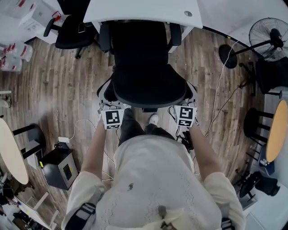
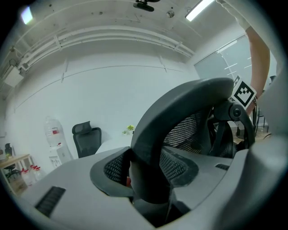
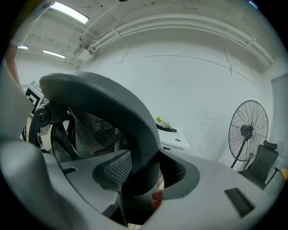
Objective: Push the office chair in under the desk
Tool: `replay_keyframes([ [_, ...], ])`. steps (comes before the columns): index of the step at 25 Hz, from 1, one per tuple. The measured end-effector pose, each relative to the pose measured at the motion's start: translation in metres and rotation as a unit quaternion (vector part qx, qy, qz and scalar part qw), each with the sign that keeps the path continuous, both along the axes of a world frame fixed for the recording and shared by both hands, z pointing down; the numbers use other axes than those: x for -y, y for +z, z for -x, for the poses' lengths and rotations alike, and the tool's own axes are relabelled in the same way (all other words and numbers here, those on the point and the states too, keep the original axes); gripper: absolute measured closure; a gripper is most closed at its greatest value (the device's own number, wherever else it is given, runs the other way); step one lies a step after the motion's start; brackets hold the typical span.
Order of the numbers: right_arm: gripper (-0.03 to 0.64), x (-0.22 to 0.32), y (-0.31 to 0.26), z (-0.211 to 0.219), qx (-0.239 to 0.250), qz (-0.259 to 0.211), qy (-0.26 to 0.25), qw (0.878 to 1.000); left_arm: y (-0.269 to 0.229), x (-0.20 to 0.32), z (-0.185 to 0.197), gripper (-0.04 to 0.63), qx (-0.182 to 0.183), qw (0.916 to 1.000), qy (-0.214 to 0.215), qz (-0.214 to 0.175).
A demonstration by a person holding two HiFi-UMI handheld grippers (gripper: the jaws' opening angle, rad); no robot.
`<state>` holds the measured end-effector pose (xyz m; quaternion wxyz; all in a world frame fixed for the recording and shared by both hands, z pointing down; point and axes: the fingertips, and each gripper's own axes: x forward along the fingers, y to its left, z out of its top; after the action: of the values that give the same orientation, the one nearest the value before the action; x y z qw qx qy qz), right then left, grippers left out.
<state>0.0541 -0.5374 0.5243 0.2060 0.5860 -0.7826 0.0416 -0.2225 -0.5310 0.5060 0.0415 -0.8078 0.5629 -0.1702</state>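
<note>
A black mesh office chair [image 1: 145, 67] stands in front of me, its seat partly under the white desk [image 1: 144, 11]. My left gripper [image 1: 107, 98] is shut on the left side of the backrest's rim, and my right gripper [image 1: 191, 95] is shut on the right side. In the left gripper view the thick dark rim [image 2: 180, 105] runs down between the jaws of the left gripper [image 2: 146, 179], and both jaws hug it. The right gripper view shows the same rim [image 3: 112, 105] clamped by the right gripper [image 3: 141, 177], with the desk [image 3: 173, 140] beyond it.
A second black chair [image 1: 72, 29] stands at the desk's left. A floor fan [image 1: 270, 33] and its cable are at the right. A black box [image 1: 60, 168] with cables sits on the wooden floor by my left leg. Round tables [image 1: 11, 152] flank both sides.
</note>
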Motion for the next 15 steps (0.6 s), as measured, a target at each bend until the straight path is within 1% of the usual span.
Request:
replay_keyframes([
  [15,0.417,0.027,-0.001,0.015,-0.005,-0.003,0.019,1.0,0.0,0.036,0.015,0.377,0.001,0.9999,0.016,-0.002],
])
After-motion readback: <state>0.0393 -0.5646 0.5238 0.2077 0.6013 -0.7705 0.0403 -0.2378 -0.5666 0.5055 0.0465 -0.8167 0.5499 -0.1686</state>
